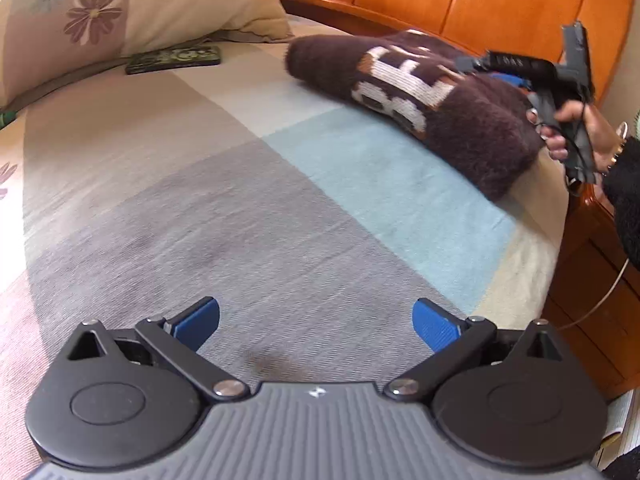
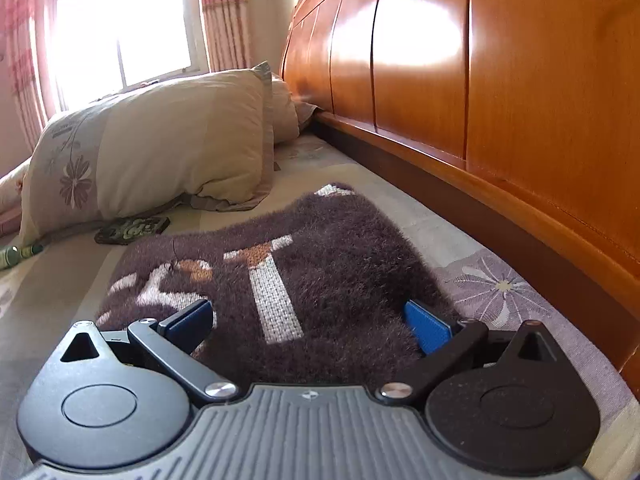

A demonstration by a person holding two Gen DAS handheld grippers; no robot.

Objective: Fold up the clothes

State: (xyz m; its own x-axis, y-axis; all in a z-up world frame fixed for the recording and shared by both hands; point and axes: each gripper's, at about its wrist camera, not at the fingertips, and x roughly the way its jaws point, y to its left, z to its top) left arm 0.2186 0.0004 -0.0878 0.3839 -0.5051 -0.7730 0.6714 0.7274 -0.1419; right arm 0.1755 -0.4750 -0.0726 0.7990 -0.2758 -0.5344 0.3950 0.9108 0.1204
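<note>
A folded dark brown fuzzy sweater [image 1: 472,136] with white knitted letters lies on the bed near the headboard, at the upper right of the left wrist view. My right gripper [image 2: 308,320] is open over the sweater [image 2: 332,248], its blue fingers [image 2: 426,326] spread wide on either side of the near edge. From the left wrist view, a hand [image 1: 584,136] holds the right gripper [image 1: 510,78] over the sweater's far side. My left gripper [image 1: 316,320] hangs open above bare sheet, well short of the sweater, with nothing between its fingers.
The patchwork bed sheet [image 1: 240,200] spreads ahead. A floral pillow [image 1: 120,8] and a dark patterned flat object [image 1: 174,59] lie at the back left. The orange wooden headboard [image 2: 480,100] runs along the right. A wooden bedside cabinet [image 1: 592,280] stands past the bed's edge.
</note>
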